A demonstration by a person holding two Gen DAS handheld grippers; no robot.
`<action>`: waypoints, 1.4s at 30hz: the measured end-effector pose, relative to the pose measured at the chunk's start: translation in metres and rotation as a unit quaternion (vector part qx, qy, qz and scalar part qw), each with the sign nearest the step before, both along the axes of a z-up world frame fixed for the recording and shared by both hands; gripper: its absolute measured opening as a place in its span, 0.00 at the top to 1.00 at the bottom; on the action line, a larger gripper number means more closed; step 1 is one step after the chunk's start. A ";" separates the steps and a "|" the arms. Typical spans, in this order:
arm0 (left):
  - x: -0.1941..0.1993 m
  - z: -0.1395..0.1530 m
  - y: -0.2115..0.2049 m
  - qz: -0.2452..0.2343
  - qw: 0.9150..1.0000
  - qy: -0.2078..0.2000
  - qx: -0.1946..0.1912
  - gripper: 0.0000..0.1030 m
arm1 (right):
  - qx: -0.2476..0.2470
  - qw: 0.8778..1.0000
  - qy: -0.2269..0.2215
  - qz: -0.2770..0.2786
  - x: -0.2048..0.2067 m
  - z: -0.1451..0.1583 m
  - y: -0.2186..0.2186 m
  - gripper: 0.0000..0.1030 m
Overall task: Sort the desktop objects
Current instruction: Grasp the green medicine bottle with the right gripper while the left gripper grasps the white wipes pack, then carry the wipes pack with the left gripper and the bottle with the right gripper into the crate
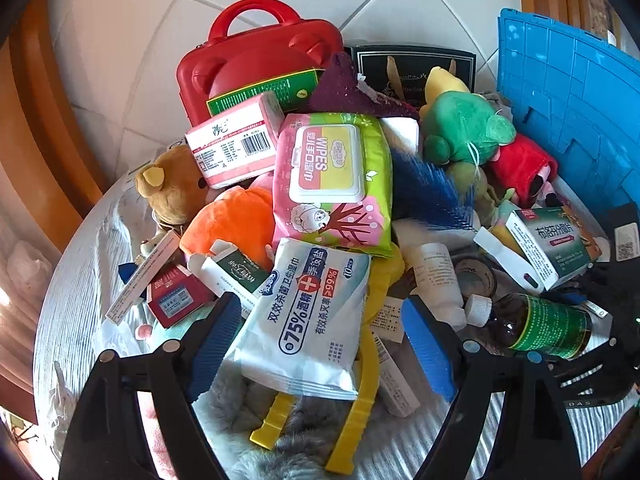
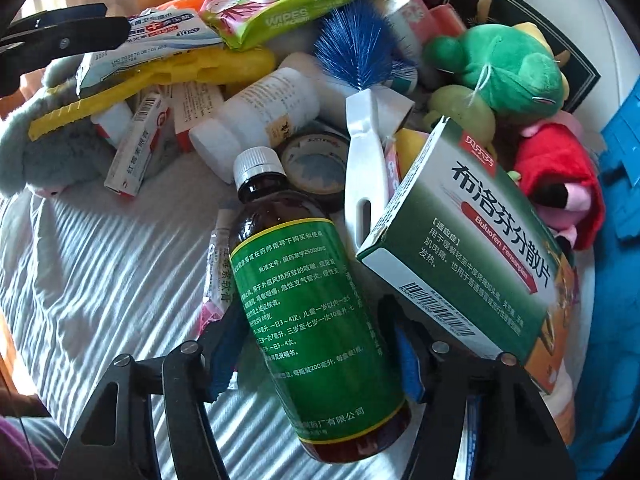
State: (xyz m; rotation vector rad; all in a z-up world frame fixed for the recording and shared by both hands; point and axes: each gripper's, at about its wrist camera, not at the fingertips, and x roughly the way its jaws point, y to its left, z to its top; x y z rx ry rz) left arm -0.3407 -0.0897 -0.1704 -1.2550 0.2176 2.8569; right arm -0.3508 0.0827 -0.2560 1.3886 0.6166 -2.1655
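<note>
A heap of objects lies on a striped cloth. My left gripper is open, its fingers on either side of a white alcohol wipes pack, which rests on a yellow plastic clip. My right gripper has its jaws around a brown medicine bottle with a green label and white cap, pads touching its sides; the bottle lies on the cloth. A green-and-white ibuprofen box leans against the bottle's right side. The bottle also shows in the left wrist view.
Around are a pink-green wipes pack, red case, green plush, red plush, blue brush, white pill bottle, tape roll, small medicine boxes and a blue crate.
</note>
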 end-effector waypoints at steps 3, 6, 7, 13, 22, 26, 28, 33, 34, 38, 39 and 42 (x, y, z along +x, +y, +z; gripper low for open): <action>-0.015 -0.011 -0.006 0.007 1.000 -0.018 -0.011 0.20 | -0.009 1.000 -0.001 -0.009 0.003 0.000 0.002 0.37; -0.030 -0.026 -0.013 0.000 0.998 -0.063 -0.010 0.20 | -0.011 1.000 -0.005 -0.013 0.004 0.000 0.002 0.37; -0.031 -0.028 -0.014 -0.004 0.998 -0.069 -0.003 0.20 | -0.012 1.000 -0.007 -0.014 0.004 0.000 0.003 0.37; -0.025 -0.021 -0.015 -0.015 0.998 -0.069 0.000 0.42 | -0.027 0.999 -0.019 -0.033 0.008 0.000 0.006 0.37; 0.003 -0.001 -0.023 -0.015 0.999 -0.041 0.003 0.50 | -0.055 0.997 -0.006 -0.049 0.029 0.016 0.008 0.44; 0.011 0.009 -0.025 -0.016 1.000 -0.024 -0.002 0.52 | -0.071 0.996 0.012 -0.061 0.038 0.031 0.010 0.48; 0.013 0.015 -0.024 -0.018 1.000 -0.017 -0.004 0.52 | -0.078 0.994 0.025 -0.065 0.043 0.041 0.010 0.49; 0.019 0.030 -0.022 -0.025 1.000 0.002 -0.005 0.52 | -0.090 0.992 0.059 -0.068 0.036 0.071 0.007 0.50; 0.019 0.032 -0.021 -0.025 1.000 0.005 -0.004 0.52 | -0.090 0.991 0.066 -0.068 0.035 0.076 0.004 0.50; 0.021 0.041 -0.020 -0.030 0.999 0.016 -0.002 0.52 | -0.098 0.988 0.089 -0.077 0.032 0.081 0.002 0.50; 0.021 0.044 -0.019 -0.033 0.999 0.020 -0.002 0.52 | -0.102 0.987 0.097 -0.080 0.032 0.092 0.002 0.50; 0.021 0.056 -0.015 -0.043 0.998 0.036 -0.003 0.52 | -0.109 0.982 0.123 -0.088 0.028 0.116 -0.004 0.50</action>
